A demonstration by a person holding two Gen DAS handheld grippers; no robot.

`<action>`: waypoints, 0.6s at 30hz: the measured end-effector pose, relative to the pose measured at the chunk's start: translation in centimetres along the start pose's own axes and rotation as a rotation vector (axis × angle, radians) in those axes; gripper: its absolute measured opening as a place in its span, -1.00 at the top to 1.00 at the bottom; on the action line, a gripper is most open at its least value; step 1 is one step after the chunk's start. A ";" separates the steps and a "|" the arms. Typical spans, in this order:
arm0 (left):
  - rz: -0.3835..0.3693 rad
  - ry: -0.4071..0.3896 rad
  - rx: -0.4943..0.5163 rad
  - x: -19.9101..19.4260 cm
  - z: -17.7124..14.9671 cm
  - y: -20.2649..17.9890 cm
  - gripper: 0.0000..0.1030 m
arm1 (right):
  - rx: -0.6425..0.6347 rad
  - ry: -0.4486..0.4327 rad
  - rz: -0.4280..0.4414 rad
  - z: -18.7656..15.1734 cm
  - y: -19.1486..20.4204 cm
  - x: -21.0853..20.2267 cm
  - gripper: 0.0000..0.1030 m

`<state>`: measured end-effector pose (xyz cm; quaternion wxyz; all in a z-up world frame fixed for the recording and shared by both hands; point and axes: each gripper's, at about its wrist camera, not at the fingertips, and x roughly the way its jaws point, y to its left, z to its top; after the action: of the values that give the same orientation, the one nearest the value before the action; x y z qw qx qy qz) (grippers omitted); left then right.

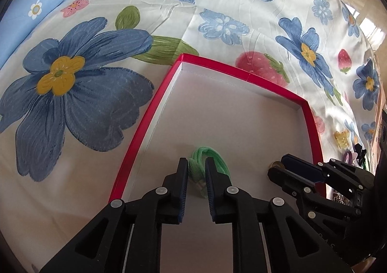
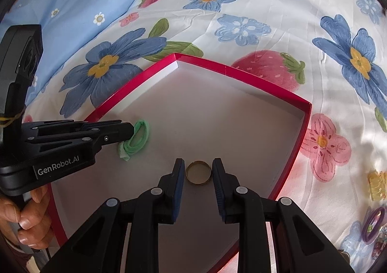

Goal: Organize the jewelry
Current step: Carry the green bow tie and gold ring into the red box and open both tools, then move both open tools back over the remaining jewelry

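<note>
Between your two tongs lies the white floor of the shallow red-rimmed cardboard box (image 2: 307,113), and both pieces you are delivering are already down inside it. Your left gripper (image 1: 196,164) stands with its jaws slightly parted around the looped green elastic hair tie (image 1: 210,157); the pads look just clear of the cord, so judge it released, resting on the box floor right at your fingertips. Your right gripper (image 2: 198,169) brackets the plain brass-coloured ring band (image 2: 198,172), which lies flat on the floor between the tips; a sliver of gap shows on each side, so the pads do not seem to press it, though the margin is thin. To finish the step cleanly, open each pair a little wider before you lift, so neither pad drags its piece along. Draw straight back up along the line of the fingers, not sideways, since the tie's loops could snag on the left tip and the ring would roll if nudged. Out past your right gripper, on the flower-printed bedsheet (image 2: 266,7), a translucent yellow claw clip (image 2: 377,184) and a purple oval hair clip (image 2: 373,224) wait; take them next.
</note>
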<state>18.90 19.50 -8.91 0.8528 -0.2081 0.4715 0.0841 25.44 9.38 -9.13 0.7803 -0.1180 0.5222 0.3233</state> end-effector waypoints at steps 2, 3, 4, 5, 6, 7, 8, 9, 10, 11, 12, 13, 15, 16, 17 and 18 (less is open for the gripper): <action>0.003 -0.005 -0.002 -0.3 0.0 0.0 0.54 | 0.009 -0.003 0.014 0.0 -0.2 -0.1 0.52; 0.008 -0.012 -0.001 -0.5 -0.1 0.0 0.40 | 0.017 -0.005 0.018 0.1 -0.3 -0.2 0.51; 0.012 -0.019 -0.001 -0.8 -0.1 0.0 0.31 | 0.027 -0.009 0.023 0.0 -0.4 -0.4 0.49; 0.017 -0.032 -0.003 -1.3 -0.1 0.1 0.21 | 0.039 -0.018 0.032 0.0 -0.5 -0.7 0.46; 0.020 -0.041 -0.004 -1.6 -0.2 0.1 0.17 | 0.049 -0.029 0.039 -0.1 -0.7 -1.1 0.43; 0.020 -0.047 -0.005 -2.0 -0.3 0.1 0.16 | 0.058 -0.040 0.039 -0.2 -0.8 -1.6 0.39; 0.019 -0.052 -0.011 -2.4 -0.4 0.2 0.13 | 0.067 -0.051 0.039 -0.3 -0.9 -2.1 0.37; 0.016 -0.057 -0.016 -2.8 -0.5 0.2 0.12 | 0.081 -0.067 0.046 -0.4 -1.2 -2.7 0.33; 0.013 -0.063 -0.018 -3.3 -0.6 0.2 0.11 | 0.095 -0.082 0.055 -0.6 -1.5 -3.4 0.28; 0.012 -0.070 -0.019 -3.8 -0.8 0.2 0.08 | 0.107 -0.094 0.061 -0.7 -1.7 -4.0 0.26; 0.011 -0.077 -0.021 -4.3 -0.9 0.1 0.04 | 0.119 -0.106 0.062 -0.9 -2.0 -4.6 0.22; 0.009 -0.084 -0.022 -4.8 -1.0 0.1 0.02 | 0.133 -0.119 0.064 -1.2 -2.3 -5.3 0.20; 0.002 -0.098 -0.023 -5.8 -1.3 -0.3 -0.03 | 0.169 -0.143 0.067 -1.9 -3.2 -6.7 0.18; -0.002 -0.102 -0.022 -6.1 -1.4 -0.5 -0.05 | 0.186 -0.152 0.065 -2.3 -3.7 -7.2 0.17; -0.009 -0.105 -0.019 -6.5 -1.6 -0.9 -0.07 | 0.198 -0.158 0.062 -2.5 -4.1 -7.7 0.16; -0.015 -0.107 -0.015 -6.8 -1.8 -1.2 -0.07 | 0.213 -0.163 0.058 -2.9 -4.5 -8.2 0.14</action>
<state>14.27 17.99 -3.68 0.8759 -0.2133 0.4229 0.0922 24.11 1.24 -3.75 0.8184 0.0074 0.4918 0.2972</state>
